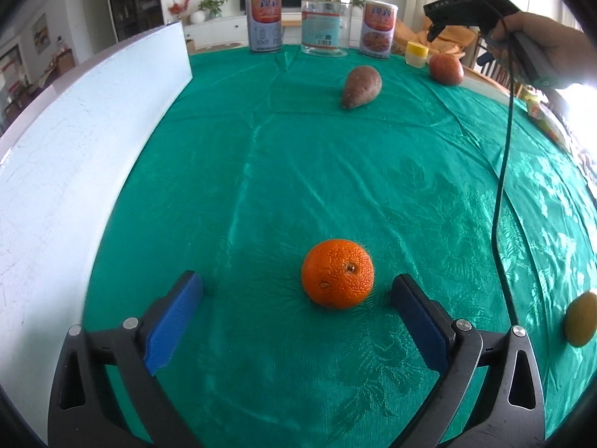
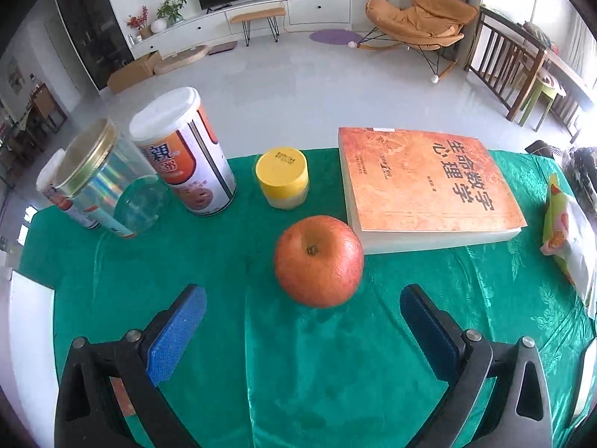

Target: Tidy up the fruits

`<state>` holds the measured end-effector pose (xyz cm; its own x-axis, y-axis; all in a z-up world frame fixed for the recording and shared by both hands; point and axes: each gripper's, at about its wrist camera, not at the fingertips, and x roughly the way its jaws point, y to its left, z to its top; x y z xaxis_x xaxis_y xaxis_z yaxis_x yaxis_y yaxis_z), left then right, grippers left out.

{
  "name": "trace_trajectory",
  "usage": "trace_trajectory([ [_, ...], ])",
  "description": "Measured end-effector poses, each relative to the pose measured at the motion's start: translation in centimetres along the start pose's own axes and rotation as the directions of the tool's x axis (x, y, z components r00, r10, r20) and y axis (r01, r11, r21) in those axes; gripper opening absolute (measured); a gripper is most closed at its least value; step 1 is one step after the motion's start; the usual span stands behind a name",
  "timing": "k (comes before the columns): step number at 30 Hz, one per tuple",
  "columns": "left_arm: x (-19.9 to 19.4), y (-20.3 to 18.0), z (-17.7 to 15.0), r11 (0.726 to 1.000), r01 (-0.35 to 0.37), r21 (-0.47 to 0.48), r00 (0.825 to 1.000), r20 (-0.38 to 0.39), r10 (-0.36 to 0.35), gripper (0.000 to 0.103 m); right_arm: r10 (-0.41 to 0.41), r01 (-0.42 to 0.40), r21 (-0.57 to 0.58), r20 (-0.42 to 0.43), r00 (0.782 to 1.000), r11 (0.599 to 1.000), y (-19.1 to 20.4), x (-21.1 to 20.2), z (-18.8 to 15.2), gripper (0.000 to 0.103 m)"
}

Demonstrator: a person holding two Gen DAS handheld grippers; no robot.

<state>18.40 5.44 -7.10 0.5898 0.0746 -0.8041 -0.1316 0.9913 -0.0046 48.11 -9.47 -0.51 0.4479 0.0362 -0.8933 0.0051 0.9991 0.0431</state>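
Two wide-open, empty hand-held grippers, left [image 1: 296, 291] at orange [image 1: 337, 273], right [image 2: 303, 304] at apple [image 2: 319, 260]; either round fruit could roll from an off-centre squeeze.

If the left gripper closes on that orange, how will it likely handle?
The orange is round and sits loose on smooth green cloth, so a one-sided nudge would probably roll it. Its pebbled skin should grip the blue pads fairly well. The left gripper is open, just short of it.

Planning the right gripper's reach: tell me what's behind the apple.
Behind the apple: a yellow-lidded jar and, to its right, a thick book. The cloth directly behind it is hidden.
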Motion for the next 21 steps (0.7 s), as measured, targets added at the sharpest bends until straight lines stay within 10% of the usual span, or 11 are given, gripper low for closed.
trace_trajectory([
  [4,0.0,0.0,0.0,1.000,0.000,0.000,1.000,0.000,0.000,0.101,-0.037,0.038,0.013,-0.028,0.999,0.999,0.6,2.5,0.2,0.101],
  [8,0.0,0.0,0.0,1.000,-0.001,0.000,1.000,0.000,0.001,0.102,-0.064,0.064,0.015,0.013,0.998,0.998,-0.5,2.5,0.2,0.063],
  [17,0.0,0.0,0.0,1.000,-0.003,0.002,1.000,-0.001,0.003,0.102,0.182,-0.187,-0.045,-0.108,0.977,0.981,-4.1,-3.9,-6.8,0.055],
  [20,0.0,0.0,0.0,1.000,-0.004,0.002,1.000,-0.001,0.004,0.102,0.215,-0.234,-0.117,-0.157,0.964,0.965,-5.7,-7.4,-11.6,0.009],
  [21,0.1,0.0,0.1,1.000,-0.005,0.003,1.000,-0.001,0.005,0.102,0.193,-0.221,-0.142,-0.187,0.963,0.965,-6.4,-7.8,-13.1,0.009],
])
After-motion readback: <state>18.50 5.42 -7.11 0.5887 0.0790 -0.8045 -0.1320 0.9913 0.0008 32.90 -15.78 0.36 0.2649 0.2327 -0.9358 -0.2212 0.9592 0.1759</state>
